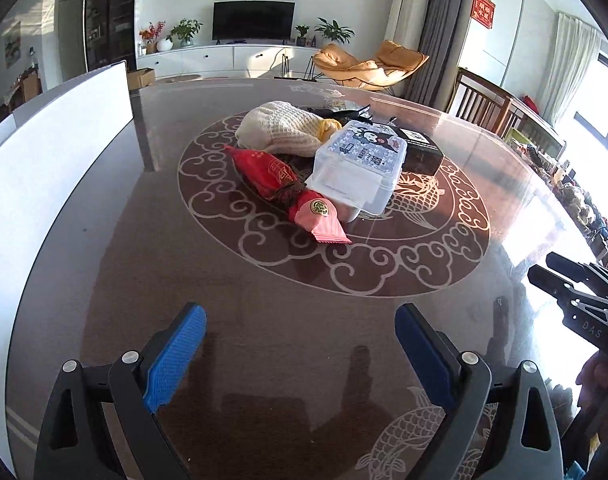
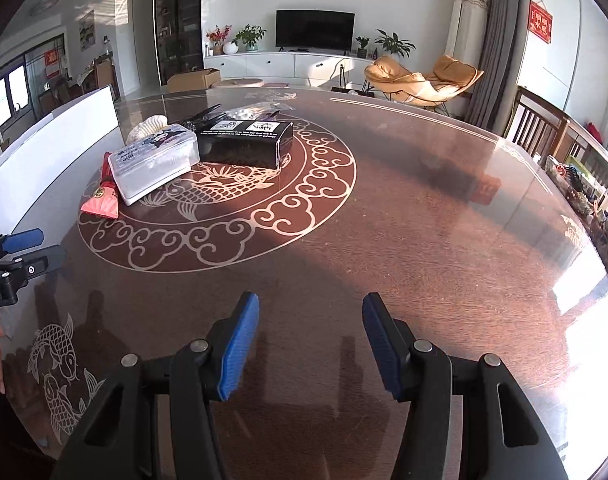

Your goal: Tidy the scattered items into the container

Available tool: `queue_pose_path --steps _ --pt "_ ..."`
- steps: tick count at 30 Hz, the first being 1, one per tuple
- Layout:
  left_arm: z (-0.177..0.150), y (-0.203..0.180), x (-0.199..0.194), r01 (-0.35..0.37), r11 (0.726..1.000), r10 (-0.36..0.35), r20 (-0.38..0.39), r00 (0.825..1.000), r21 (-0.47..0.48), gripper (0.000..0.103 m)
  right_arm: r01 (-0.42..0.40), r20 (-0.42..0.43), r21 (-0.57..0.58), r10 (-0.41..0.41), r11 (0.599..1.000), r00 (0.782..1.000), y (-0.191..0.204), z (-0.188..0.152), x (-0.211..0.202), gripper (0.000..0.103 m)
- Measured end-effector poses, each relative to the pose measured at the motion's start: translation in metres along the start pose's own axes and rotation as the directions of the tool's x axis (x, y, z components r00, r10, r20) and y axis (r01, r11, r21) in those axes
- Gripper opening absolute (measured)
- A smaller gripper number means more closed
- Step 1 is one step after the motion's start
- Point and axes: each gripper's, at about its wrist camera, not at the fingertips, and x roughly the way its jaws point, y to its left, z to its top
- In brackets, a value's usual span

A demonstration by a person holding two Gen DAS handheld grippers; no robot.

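Observation:
A clear plastic container (image 1: 358,168) with a printed lid sits near the middle of the round table; it also shows in the right wrist view (image 2: 154,164). A red and pink packet (image 1: 288,192) leans against its left side. A cream knitted item (image 1: 282,128) lies behind it. A black box (image 1: 420,148) stands to its right, also seen in the right wrist view (image 2: 246,142). My left gripper (image 1: 300,354) is open and empty above the near table. My right gripper (image 2: 310,344) is open and empty, well right of the pile.
The dark glass-topped table (image 2: 424,240) has a fish and cloud pattern. A white board (image 1: 52,160) stands along its left edge. Wooden chairs (image 2: 544,128) stand at the right rim. Dark clips and a clear bag (image 2: 244,112) lie behind the box.

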Motion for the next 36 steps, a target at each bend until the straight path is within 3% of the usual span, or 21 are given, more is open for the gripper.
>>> queue_pose_path --steps 7,13,20,36 --pt "0.0 0.014 0.008 0.019 0.996 -0.022 -0.032 0.999 -0.086 0.096 -0.011 -0.045 0.055 0.013 0.998 0.999 -0.004 -0.005 0.015 0.056" --pt "0.0 0.004 0.013 -0.036 0.999 0.034 -0.059 0.998 -0.036 0.098 0.002 -0.044 0.08 0.001 0.997 0.999 -0.005 -0.007 0.014 0.057" --pt "0.001 0.001 0.016 -0.034 0.999 0.032 -0.075 0.997 -0.016 0.103 0.008 -0.041 0.091 -0.004 0.996 0.999 -0.006 -0.008 0.014 0.059" --pt "0.0 -0.005 0.022 -0.078 0.997 0.08 -0.096 0.992 0.031 0.103 0.014 -0.04 0.093 -0.01 0.996 0.999 -0.004 -0.008 0.014 0.06"
